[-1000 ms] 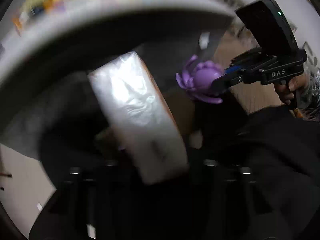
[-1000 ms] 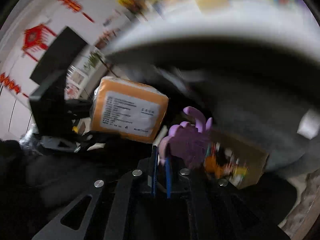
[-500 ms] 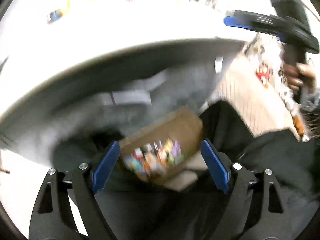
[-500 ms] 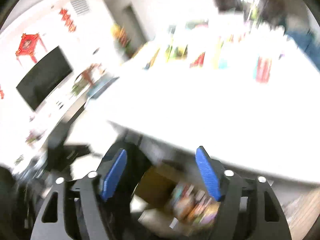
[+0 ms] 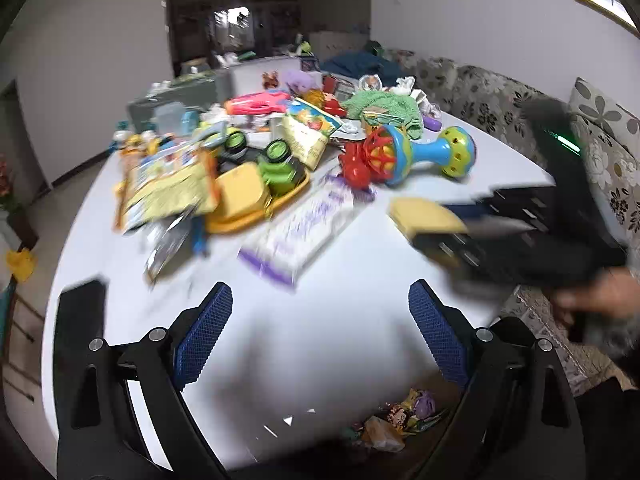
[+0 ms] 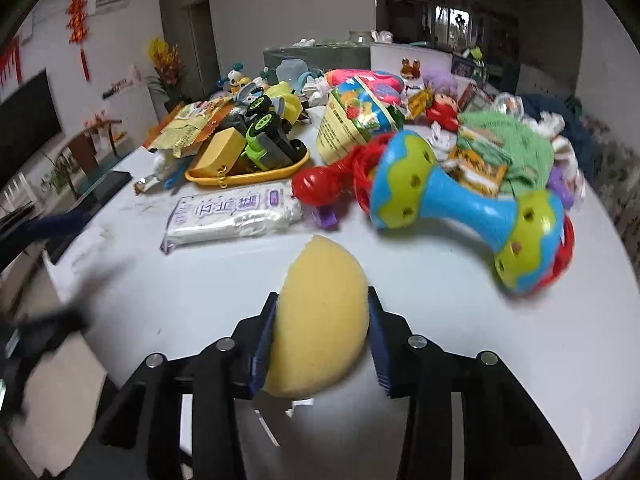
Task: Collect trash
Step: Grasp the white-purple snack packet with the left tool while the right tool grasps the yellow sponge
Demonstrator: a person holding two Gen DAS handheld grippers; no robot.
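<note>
My right gripper [image 6: 320, 332] is shut on a yellow sponge [image 6: 320, 320] just above the white table [image 6: 420, 300]. It also shows blurred in the left wrist view [image 5: 460, 216], where the sponge [image 5: 424, 214] sticks out of it. My left gripper [image 5: 320, 336] is open and empty above the table's near edge. A white and purple tissue pack [image 6: 236, 216] lies ahead of the sponge; it also shows in the left wrist view [image 5: 300, 228]. Below the table edge a cardboard box holds wrappers [image 5: 400, 420].
The far half of the table [image 5: 340, 320] is piled with toys: a blue and green rattle [image 6: 460, 200], a yellow tray with a toy truck [image 6: 260, 148], snack bags [image 5: 168, 184], a green cloth [image 6: 512, 136]. A sofa [image 5: 500, 96] runs along the right.
Both grippers have risen from the trash box below to the table top. The left gripper let go of its package; the right dropped the purple toy and now holds the yellow sponge.
</note>
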